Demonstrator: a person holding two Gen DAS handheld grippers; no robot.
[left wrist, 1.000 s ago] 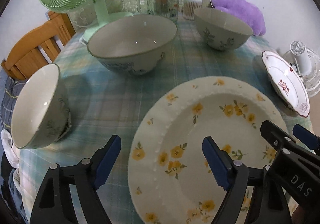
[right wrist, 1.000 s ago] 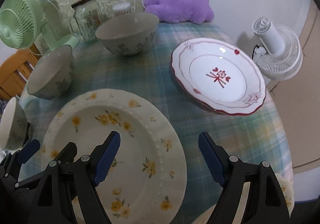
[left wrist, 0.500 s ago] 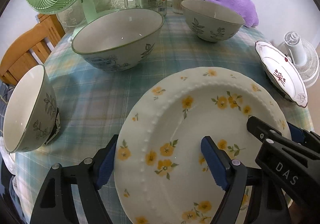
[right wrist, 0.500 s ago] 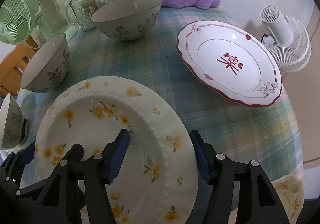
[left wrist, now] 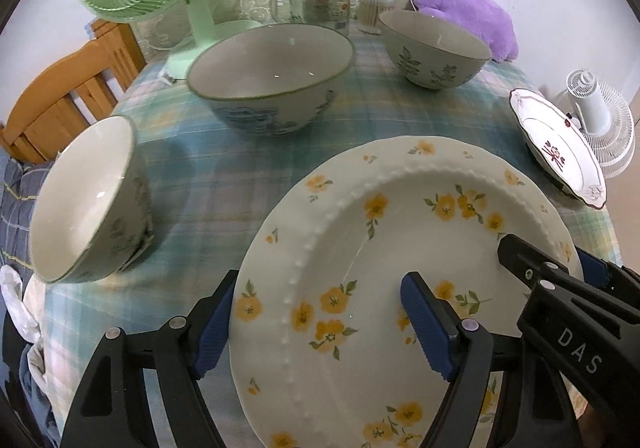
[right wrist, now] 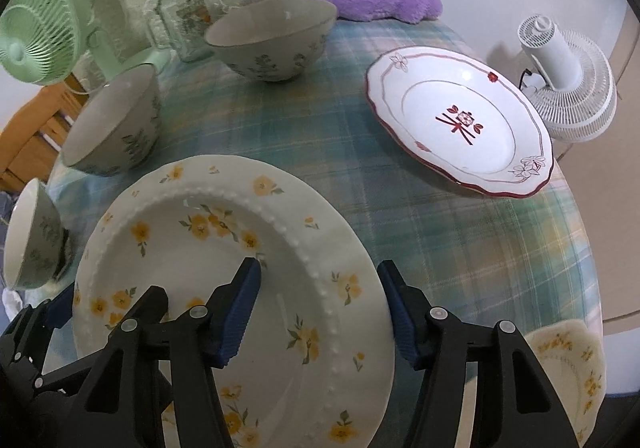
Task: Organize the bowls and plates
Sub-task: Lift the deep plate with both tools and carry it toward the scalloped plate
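Grippers [left wrist: 320,320] apparently closed around plate [left wrist: 380,248].

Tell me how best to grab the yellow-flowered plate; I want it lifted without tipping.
Take the yellow-flowered plate by its wide, flat rim, on opposite near edges. The left claw already straddles the left rim and the right claw the right rim, both coming from the near side. The rim looks thin enough to fit between the pads.

Yellow-flowered plate [left wrist: 400,288]: now straddled at both rims, where a second ago it lay ahead. Left tool [left wrist: 320,322]: advanced over left rim. Right tool [right wrist: 320,308]: advanced over right rim, gap narrowed.
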